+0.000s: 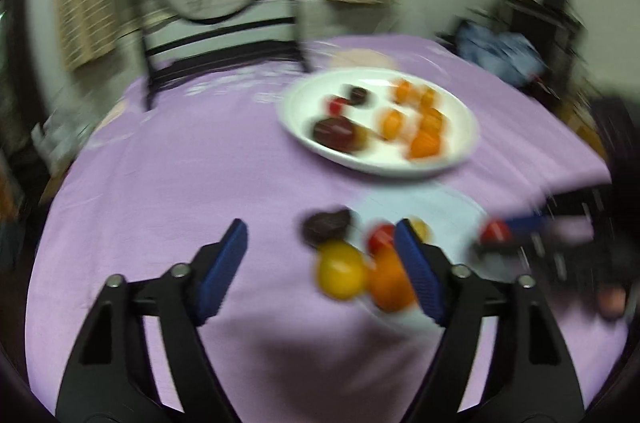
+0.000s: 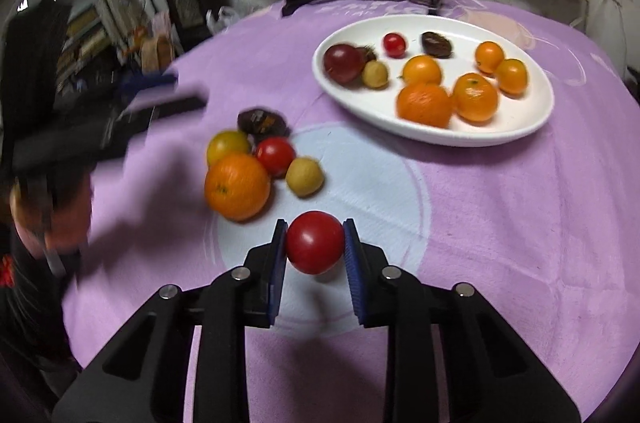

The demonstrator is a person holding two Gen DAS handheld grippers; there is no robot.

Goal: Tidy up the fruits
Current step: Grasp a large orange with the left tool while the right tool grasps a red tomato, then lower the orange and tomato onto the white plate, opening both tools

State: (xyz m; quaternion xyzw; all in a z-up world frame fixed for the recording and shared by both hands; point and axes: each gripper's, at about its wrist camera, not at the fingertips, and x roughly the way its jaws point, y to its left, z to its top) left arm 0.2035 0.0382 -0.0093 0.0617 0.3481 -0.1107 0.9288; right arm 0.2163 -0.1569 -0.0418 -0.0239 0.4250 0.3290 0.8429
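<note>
Now my right hand-held gripper (image 2: 314, 243) pinches the red tomato (image 2: 314, 242) just above the tabletop (image 2: 500, 243); the white plate (image 2: 480, 139) lies ahead-right. Left hand-held gripper (image 1: 320, 243) spread, empty, beside the loose fruit pile (image 1: 360, 263).

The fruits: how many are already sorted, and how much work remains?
Done: about nine fruits lie on the white plate. In hand: the right gripper is shut on a red tomato. Left: the orange and four smaller fruits beside it on the purple cloth. The left gripper is open, empty.
</note>
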